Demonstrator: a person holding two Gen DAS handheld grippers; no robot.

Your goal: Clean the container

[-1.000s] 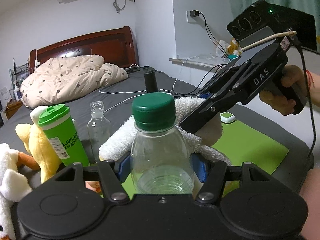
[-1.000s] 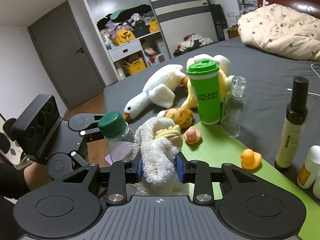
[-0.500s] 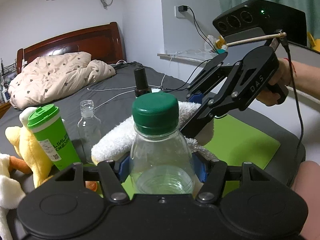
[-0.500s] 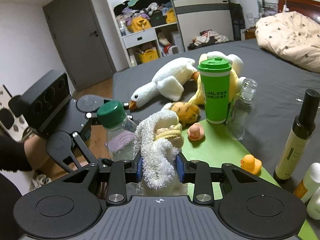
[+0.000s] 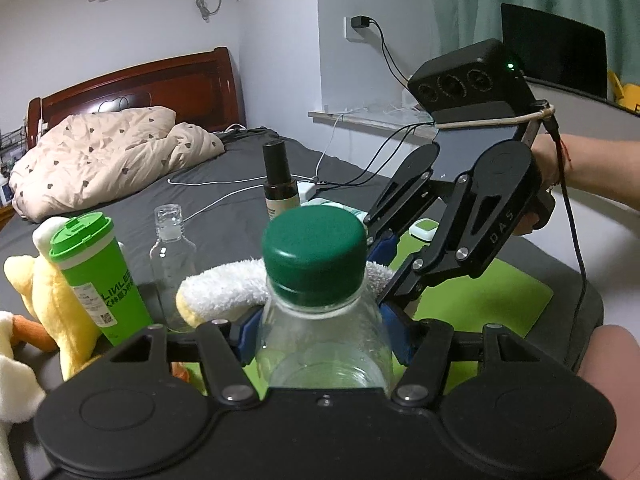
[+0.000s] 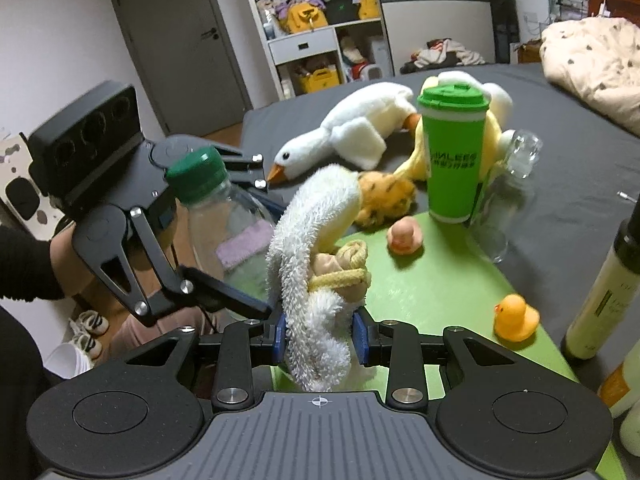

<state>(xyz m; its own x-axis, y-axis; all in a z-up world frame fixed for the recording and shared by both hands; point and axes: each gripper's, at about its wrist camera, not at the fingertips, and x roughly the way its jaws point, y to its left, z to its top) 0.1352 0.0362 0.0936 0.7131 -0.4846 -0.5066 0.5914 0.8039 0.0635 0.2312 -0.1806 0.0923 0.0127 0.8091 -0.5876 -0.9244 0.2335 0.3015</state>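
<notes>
Bedroom clutter behind, your left tongs (image 5: pixel 324 344) clamp the capped bottle (image 5: pixel 320 320) steady while your right tongs (image 6: pixel 319 338), squeezing the towel (image 6: pixel 308 248), wipe its side.

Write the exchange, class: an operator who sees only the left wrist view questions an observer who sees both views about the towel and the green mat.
Operator: My left gripper holds the bottle. How is the towel held?
Observer: The right gripper is shut on its lower end, and a yellow band sits round a beige fold at its middle.
Operator: What lies on the green mat past the towel?
Observer: A small pink duck and a small yellow duck, apart from each other.
</notes>
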